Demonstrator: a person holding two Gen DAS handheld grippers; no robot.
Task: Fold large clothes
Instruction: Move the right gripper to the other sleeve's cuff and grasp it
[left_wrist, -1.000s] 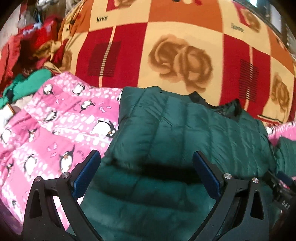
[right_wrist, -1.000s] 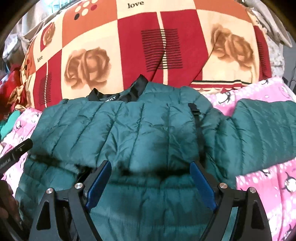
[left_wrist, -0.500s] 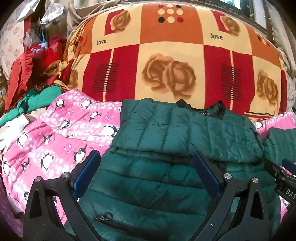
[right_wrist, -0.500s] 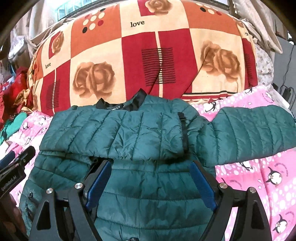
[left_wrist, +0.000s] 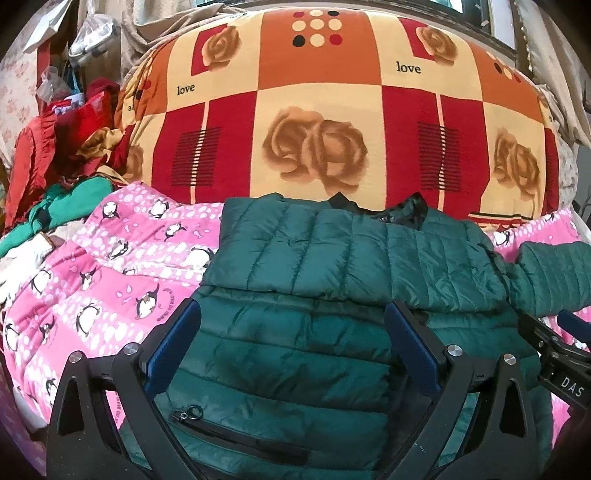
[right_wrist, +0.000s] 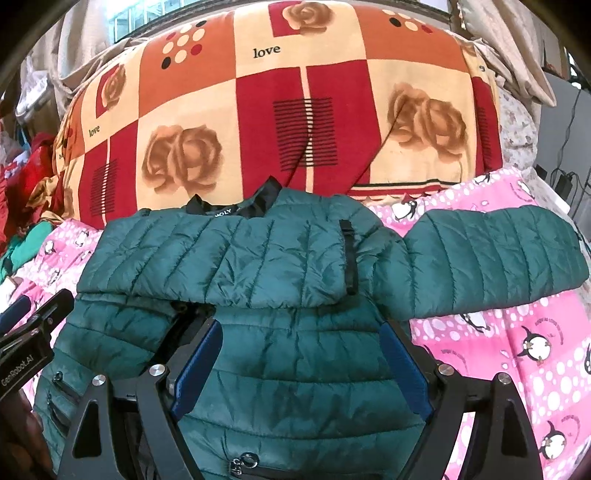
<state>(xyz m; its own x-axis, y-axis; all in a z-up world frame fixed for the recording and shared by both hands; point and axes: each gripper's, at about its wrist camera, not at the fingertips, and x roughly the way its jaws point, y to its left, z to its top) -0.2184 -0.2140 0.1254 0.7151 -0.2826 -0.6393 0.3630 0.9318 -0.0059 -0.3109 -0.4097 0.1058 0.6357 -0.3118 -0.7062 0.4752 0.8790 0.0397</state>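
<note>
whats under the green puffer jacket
The green puffer jacket lies on a pink penguin blanket, which shows around its sides. What the blanket looks like beneath the jacket body is covered. One sleeve is folded across the chest.

Both views are taken from close above the bed, angled downward along each tool toward the patterned blanket (left_wrist: 314, 147) at the back. The green jacket (left_wrist: 295, 350) is shared by both, seen from its left side in one and from its right in the other.
</note>
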